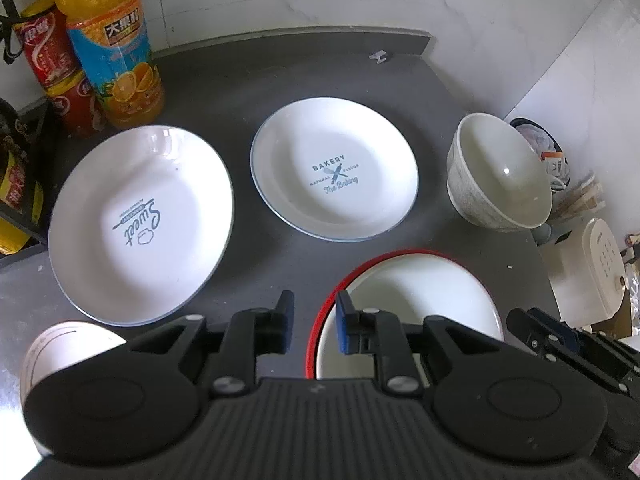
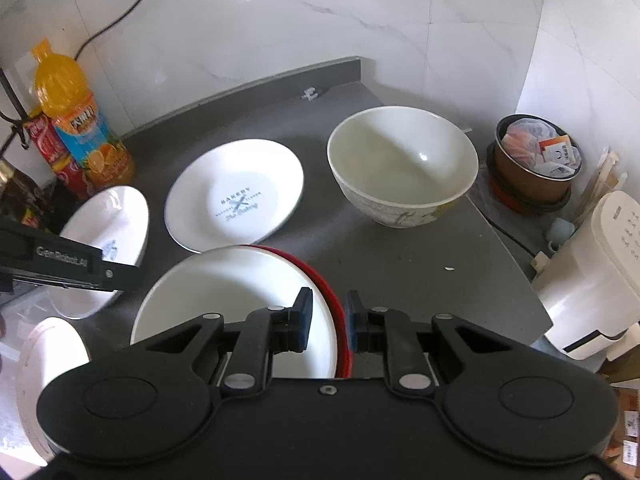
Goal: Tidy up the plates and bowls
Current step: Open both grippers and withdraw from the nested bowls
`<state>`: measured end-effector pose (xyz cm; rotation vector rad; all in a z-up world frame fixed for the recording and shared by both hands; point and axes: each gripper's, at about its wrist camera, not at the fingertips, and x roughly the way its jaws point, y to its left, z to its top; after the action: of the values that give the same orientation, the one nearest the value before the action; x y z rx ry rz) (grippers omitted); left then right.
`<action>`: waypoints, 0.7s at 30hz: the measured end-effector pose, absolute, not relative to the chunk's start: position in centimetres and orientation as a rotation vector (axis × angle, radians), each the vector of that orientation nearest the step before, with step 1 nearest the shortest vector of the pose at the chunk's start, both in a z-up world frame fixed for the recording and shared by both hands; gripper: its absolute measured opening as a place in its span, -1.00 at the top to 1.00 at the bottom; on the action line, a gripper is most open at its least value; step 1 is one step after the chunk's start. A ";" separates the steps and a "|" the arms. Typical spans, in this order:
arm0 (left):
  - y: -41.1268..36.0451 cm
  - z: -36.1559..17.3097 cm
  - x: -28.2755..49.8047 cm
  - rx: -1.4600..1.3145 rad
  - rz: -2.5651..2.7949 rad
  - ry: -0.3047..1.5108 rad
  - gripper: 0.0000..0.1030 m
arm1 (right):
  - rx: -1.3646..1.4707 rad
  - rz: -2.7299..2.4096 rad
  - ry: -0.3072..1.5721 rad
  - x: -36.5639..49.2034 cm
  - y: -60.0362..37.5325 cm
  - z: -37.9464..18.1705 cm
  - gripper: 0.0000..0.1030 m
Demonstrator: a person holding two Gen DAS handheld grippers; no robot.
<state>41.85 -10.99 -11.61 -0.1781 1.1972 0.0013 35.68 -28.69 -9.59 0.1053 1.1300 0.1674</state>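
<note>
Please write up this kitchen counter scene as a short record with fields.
Counter: dark grey, against a pale wall
Sweet plate: flat, at the left
Bakery plate: flat, in the middle, apart from the Sweet plate
Cream bowl: upright, at the right
Red bowl: nearest, white inside
Left hand-held gripper: open, astride the Red bowl's left rim
Right hand-held gripper: open, astride its right rim
Orange bottle: back left corner
</note>
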 end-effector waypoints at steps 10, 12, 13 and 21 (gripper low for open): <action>-14.2 -10.3 42.1 -0.153 0.051 1.134 -0.06 | 0.173 0.179 1.093 36.3 -32.3 -9.0 -0.01; -14.9 -10.1 42.3 -0.160 0.057 1.123 -0.24 | 0.194 0.179 1.081 36.6 -33.5 -8.9 -0.03; -15.4 -10.0 42.4 -0.165 0.066 1.120 -0.28 | 0.201 0.177 1.075 36.7 -34.0 -8.8 -0.08; -18.1 -8.4 43.0 -0.201 0.097 1.075 -0.38 | 0.290 0.139 1.018 37.6 -38.3 -8.9 -0.59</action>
<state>43.02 -18.11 -8.41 -0.2014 1.0746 0.0973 37.65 -38.27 -8.89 0.2896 1.0180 0.1392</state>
